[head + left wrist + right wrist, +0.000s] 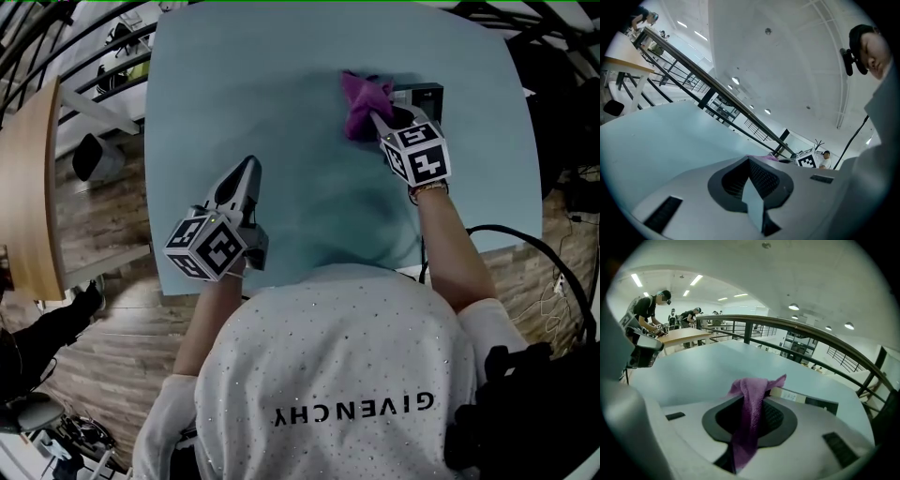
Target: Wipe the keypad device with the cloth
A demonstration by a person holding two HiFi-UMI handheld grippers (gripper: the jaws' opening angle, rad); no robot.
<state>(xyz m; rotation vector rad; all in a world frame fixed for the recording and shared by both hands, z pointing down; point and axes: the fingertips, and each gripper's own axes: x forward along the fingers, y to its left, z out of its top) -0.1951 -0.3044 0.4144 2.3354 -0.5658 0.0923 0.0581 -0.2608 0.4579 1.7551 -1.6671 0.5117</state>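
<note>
A purple cloth (359, 101) hangs bunched over the far right part of the pale blue table (281, 84). My right gripper (378, 120) is shut on it. Just behind the cloth lies the keypad device (420, 95), a flat black and white slab partly covered by the cloth and the gripper. In the right gripper view the cloth (749, 420) trails down between the jaws, with the keypad device (806, 401) beyond them to the right. My left gripper (249, 166) rests apart at the near left of the table, shut with nothing in it, and the left gripper view looks out over bare table (661, 140).
The table's near edge runs just under both hands. A wooden table (28, 187) stands off to the left and a black cable (534, 248) loops at the right. A dark railing (797, 326) runs behind the table, and people work at a wooden table (682, 335).
</note>
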